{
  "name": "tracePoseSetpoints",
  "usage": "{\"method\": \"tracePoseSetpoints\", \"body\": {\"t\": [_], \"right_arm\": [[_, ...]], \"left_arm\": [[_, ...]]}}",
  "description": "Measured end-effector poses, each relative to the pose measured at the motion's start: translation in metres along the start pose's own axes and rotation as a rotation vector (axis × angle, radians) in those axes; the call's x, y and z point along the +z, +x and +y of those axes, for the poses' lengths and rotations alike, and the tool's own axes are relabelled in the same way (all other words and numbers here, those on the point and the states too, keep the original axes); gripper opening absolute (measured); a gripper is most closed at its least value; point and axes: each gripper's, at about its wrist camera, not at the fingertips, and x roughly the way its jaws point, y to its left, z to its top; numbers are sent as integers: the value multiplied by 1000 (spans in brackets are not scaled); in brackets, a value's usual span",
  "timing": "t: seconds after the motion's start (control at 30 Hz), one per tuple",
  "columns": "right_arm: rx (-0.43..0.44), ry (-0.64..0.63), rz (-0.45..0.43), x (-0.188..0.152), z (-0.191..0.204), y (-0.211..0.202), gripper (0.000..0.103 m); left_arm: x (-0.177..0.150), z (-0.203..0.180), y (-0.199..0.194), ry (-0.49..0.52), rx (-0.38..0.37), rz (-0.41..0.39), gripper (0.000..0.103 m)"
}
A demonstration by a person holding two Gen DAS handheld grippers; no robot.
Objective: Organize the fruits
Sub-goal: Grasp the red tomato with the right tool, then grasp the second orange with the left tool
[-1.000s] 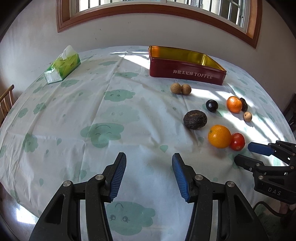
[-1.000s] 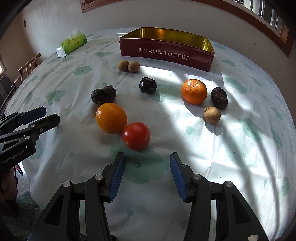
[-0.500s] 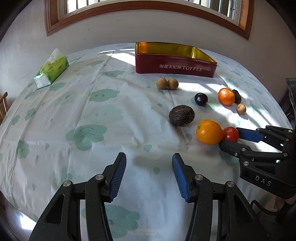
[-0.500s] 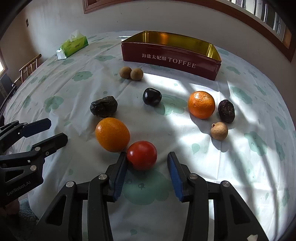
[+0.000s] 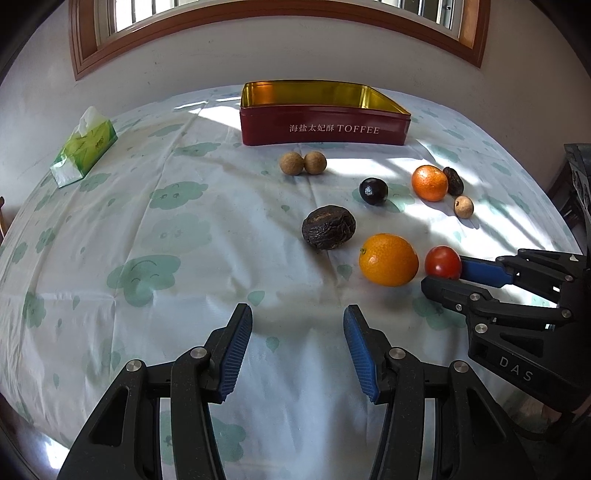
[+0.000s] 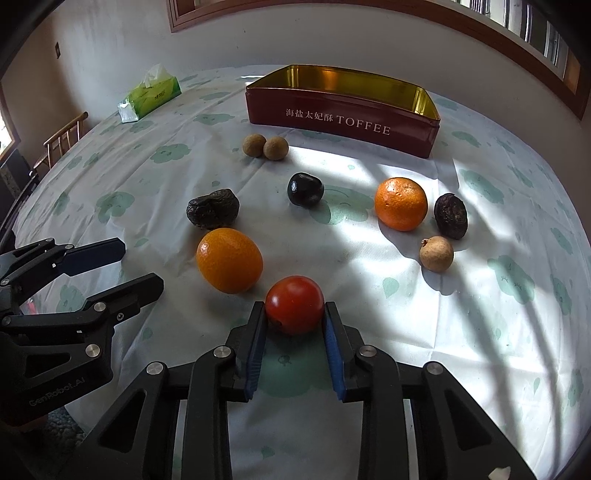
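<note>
My right gripper is shut on a red tomato that rests on the tablecloth; it shows in the left wrist view too. Next to it lies a large orange. A second orange, a dark plum, two wrinkled dark fruits and three small brown longans lie between me and the empty red TOFFEE tin. My left gripper is open and empty above bare cloth, left of the large orange.
A green tissue pack sits at the far left of the round table. A wooden chair stands beyond the table's left edge. A wall with a wood-framed window is behind the tin.
My right gripper moved forward around the tomato and closed on it. My left gripper's view shifted slightly; it stays open.
</note>
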Motion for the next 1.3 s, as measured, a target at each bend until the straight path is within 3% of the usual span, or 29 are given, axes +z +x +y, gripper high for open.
{"method": "tracePoseSetpoints", "body": {"t": [0.7, 1.0, 1.3], "right_arm": [[-127, 166, -31, -15, -59, -20, 27], [-136, 206, -30, -21, -74, -21, 27], [-132, 227, -27, -26, -82, -19, 27]], "left_arm": [[15, -35, -1, 57, -52, -19, 53], [21, -49, 9, 62, -80, 6, 53], [33, -57, 25, 44, -50, 10, 53]]}}
